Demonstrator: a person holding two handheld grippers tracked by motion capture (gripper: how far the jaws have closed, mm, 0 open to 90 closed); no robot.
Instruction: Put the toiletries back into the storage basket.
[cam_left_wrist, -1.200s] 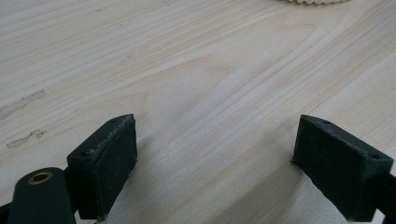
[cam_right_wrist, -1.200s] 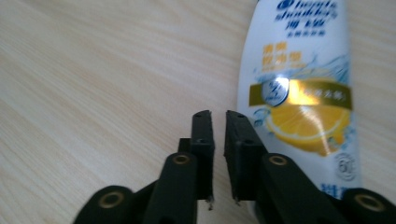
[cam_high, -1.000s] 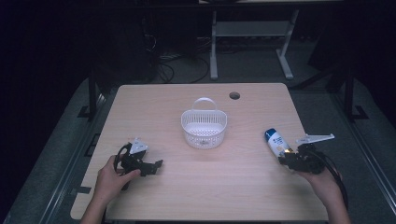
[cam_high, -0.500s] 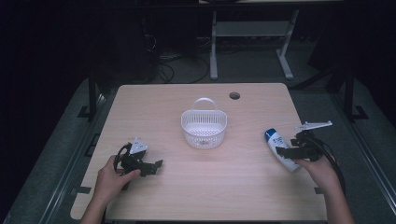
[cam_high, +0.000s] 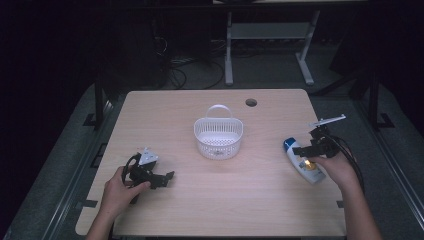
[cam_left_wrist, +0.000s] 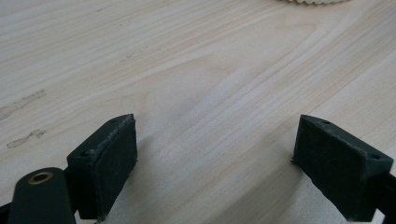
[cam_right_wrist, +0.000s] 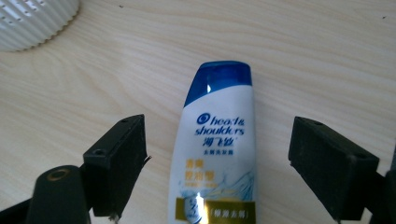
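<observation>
head & shoulders shampoo bottle (cam_right_wrist: 217, 144) lying flat at the right of the desk (cam_high: 215, 200), blue cap toward the white basket (cam_high: 218, 136). right tongs (cam_right_wrist: 224, 163), having just been opening, straddle the bottle without touching. left tongs (cam_left_wrist: 215, 163) spread over bare wood, near left.

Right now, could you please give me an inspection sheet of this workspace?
Surface: light wooden table, round hole near the far edge.
Job's things: shampoo bottle lying flat, blue cap toward the white basket; basket upright mid-table.
Clutter: nothing seen.
Grippers: right gripper has just been opening, fingers clear of the bottle between them; left gripper open over bare wood.
Cables: one trails from each gripper; more on the floor beyond.
Surroundings: dark room, white stand legs behind the table.
</observation>
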